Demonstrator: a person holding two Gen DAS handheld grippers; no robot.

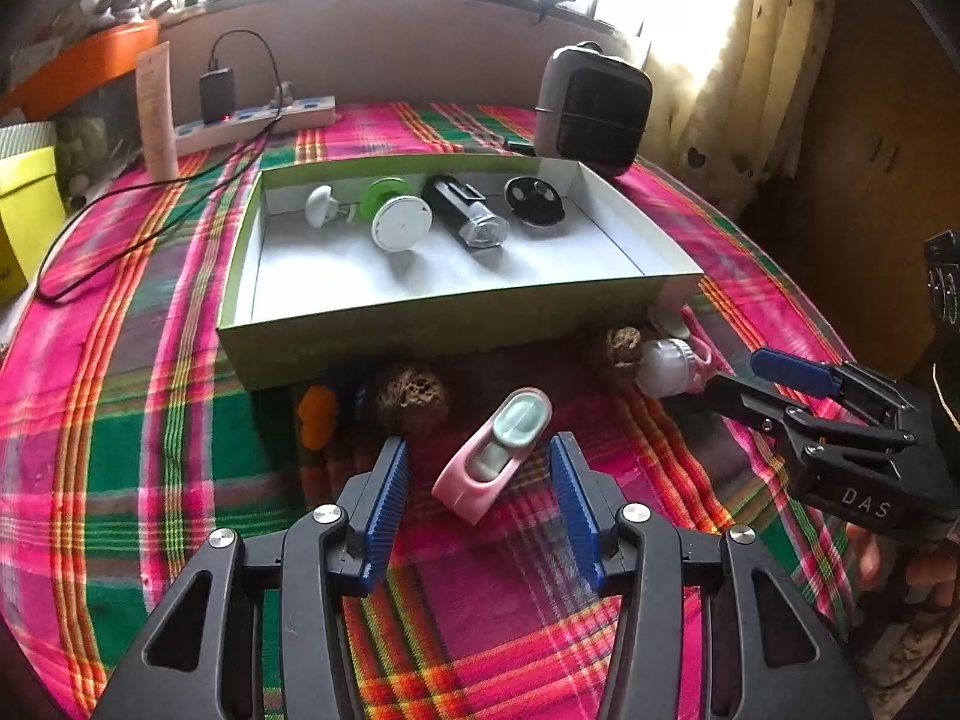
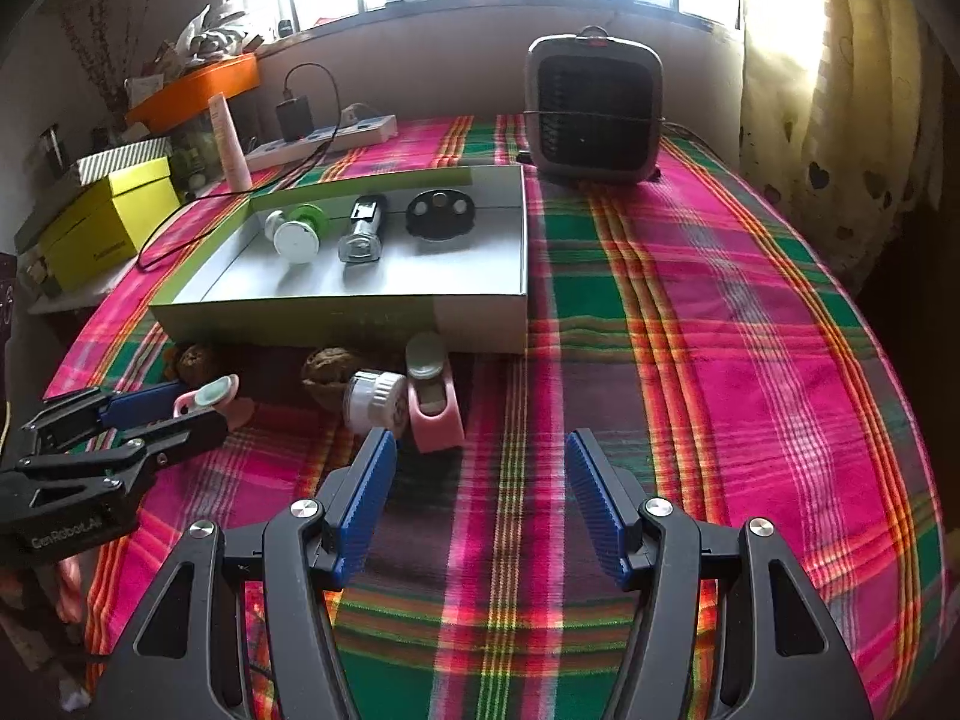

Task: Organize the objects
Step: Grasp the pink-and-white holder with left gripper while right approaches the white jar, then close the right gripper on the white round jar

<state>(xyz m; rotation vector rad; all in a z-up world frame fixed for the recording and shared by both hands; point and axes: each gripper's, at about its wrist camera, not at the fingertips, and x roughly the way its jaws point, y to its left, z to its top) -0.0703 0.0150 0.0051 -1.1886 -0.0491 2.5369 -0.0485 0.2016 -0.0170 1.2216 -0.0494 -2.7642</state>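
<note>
A pink and mint plastic piece [image 1: 493,455] lies on the plaid cloth between the open fingers of my left gripper [image 1: 480,450], untouched. It also shows in the right wrist view [image 2: 207,397]. A green-sided box [image 1: 336,348] holds a white knob [image 1: 321,204], a green-and-white spool [image 1: 396,216], a black cylinder [image 1: 462,210] and a black disc [image 1: 534,198]. In front of the box lie two walnuts [image 1: 413,397], an orange piece [image 1: 316,414], a clear ribbed cap [image 2: 375,402] and a second pink piece [image 2: 433,408]. My right gripper [image 2: 480,450] is open and empty over bare cloth.
A grey heater [image 2: 594,108] stands at the back right. A power strip with charger [image 1: 252,114] and a cream tube [image 1: 157,114] stand at the back left. A yellow box [image 2: 114,222] sits left. The cloth right of the box [image 2: 720,300] is bare.
</note>
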